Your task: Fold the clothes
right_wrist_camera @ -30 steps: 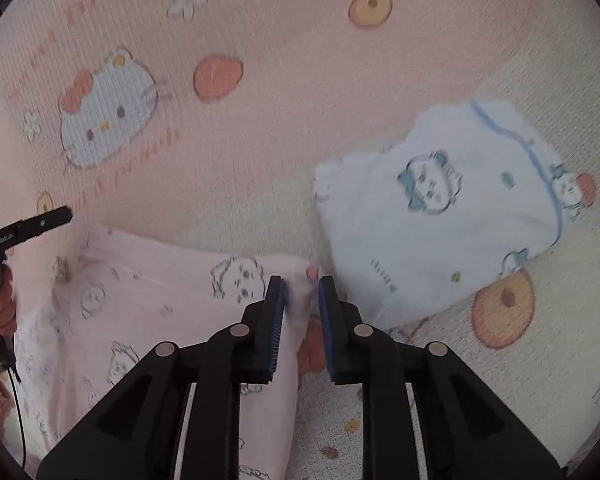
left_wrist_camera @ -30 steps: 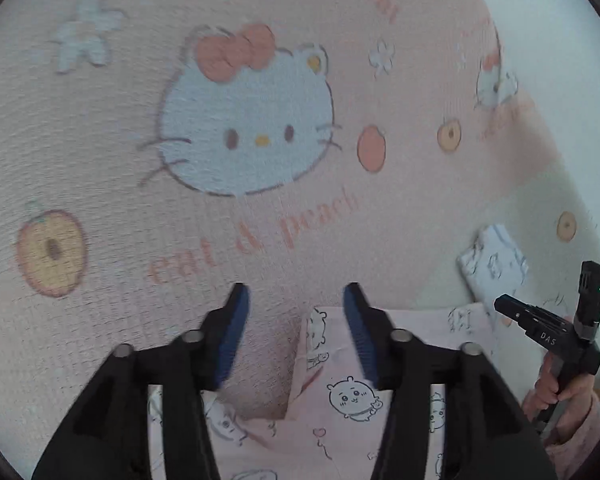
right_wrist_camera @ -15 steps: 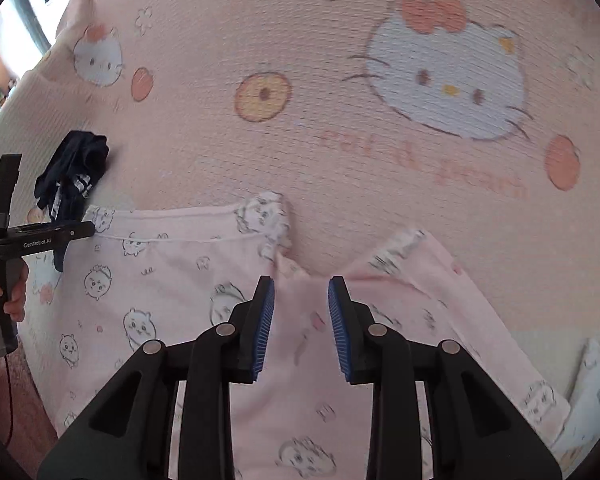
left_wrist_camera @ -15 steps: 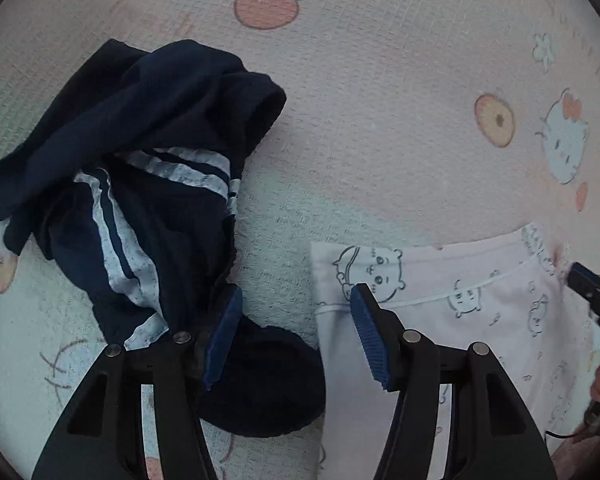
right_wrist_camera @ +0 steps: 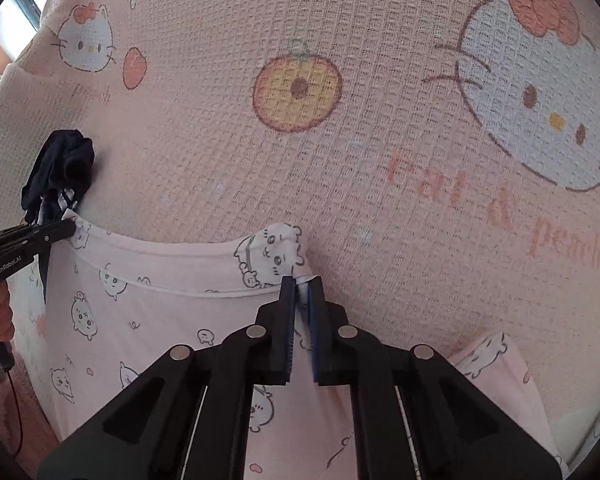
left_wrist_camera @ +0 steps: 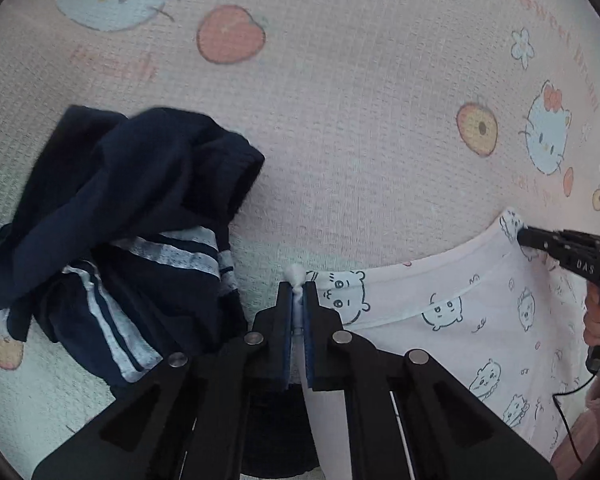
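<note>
A pale pink garment with small cartoon bear prints (left_wrist_camera: pixel 440 320) lies on the pink Hello Kitty blanket (left_wrist_camera: pixel 360 100). My left gripper (left_wrist_camera: pixel 297 292) is shut on the garment's left corner, with a tuft of fabric poking out between the pads. My right gripper (right_wrist_camera: pixel 301 286) is shut on the opposite corner of the same edge (right_wrist_camera: pixel 272 252). Each gripper shows in the other's view: the right one (left_wrist_camera: pixel 560 246) at the far right, the left one (right_wrist_camera: pixel 28 236) at the far left. The hem between them hangs in a shallow curve.
A crumpled navy garment with white stripes (left_wrist_camera: pixel 112 224) lies left of my left gripper, touching the pink garment's corner area; it shows small in the right wrist view (right_wrist_camera: pixel 60 176). A folded part of the pink fabric (right_wrist_camera: pixel 488 356) lies at lower right.
Both grippers have closed on the pink garment's corners; half a second ago they were open above it. The left gripper swung from the bare blanket to the navy garment's side.
</note>
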Tool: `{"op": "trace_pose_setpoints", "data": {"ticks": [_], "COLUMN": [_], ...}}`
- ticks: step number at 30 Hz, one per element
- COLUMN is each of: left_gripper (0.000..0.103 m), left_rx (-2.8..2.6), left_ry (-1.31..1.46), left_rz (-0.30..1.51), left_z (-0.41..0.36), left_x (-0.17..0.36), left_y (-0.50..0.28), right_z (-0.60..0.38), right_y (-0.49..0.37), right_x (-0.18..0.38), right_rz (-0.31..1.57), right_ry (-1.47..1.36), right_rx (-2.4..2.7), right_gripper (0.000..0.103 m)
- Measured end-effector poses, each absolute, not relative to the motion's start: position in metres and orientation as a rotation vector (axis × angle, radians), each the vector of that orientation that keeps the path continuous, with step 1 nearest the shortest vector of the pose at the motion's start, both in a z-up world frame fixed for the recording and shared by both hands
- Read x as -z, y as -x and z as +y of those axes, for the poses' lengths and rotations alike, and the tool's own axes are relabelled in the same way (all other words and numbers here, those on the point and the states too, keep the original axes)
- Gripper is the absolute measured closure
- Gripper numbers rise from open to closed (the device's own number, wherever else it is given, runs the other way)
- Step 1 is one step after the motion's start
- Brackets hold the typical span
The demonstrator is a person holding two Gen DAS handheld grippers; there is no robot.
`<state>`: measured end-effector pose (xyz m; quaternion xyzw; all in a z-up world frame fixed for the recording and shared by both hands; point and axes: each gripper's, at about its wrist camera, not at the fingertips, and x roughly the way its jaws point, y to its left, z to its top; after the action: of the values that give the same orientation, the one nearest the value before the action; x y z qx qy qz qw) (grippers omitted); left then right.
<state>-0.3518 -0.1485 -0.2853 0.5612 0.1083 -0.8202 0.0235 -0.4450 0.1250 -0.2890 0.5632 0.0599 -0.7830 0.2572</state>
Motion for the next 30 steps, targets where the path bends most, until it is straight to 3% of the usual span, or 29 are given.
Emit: {"op": "trace_pose_setpoints", "data": {"ticks": [3,4,7,11,16,22,27,28,30], "left_gripper": [0.084,0.080,0.063,0.062,0.063,0.063,0.063,0.063,0.063], "left_rx": [2.518,2.530,2.569,2.727,2.792,2.654,2.505,2.478,2.483], "left_ry": [-1.728,-1.666,-1.542,-1.658,-1.930,-2.095,-1.959,-1.947,-1.980], "left_rz": [0.230,0.169,0.084,0.227,0.210,0.044,-0.346,-0.334,-0.094], "left_z": [-0.146,-0.144,-0.133,-0.093,-0.002,0.054,0.044,0.037,0.021], "left_x": [0.276,0.264,0.233,0.218,0.238,0.269,0.263,0.260,0.252], "left_y": [0.352,0.348,0.330,0.309,0.254,0.187,0.152,0.146,0.133], "right_z": [0.135,0.141,0.162,0.193,0.216,0.249,0.269,0.273,0.281], "right_y": [0.447,0.445,0.423,0.381,0.290,0.175,0.123,0.117,0.111], "right_x": [0.287,0.281,0.244,0.204,0.189,0.248,0.284,0.285,0.280], "right_rz": [0.077,0.041,0.016,-0.021,0.058,-0.096,-0.080,-0.078,-0.081], "right_ry": [-1.559,-1.556,-1.470,-1.517,-1.624,-1.828,-1.883,-1.870,-1.888], "right_rx": [2.125,2.132,2.216,2.277,2.297,2.273,2.260,2.274,2.305], "right_gripper": [0.092,0.085,0.084,0.084,0.084,0.084,0.084,0.084,0.084]}}
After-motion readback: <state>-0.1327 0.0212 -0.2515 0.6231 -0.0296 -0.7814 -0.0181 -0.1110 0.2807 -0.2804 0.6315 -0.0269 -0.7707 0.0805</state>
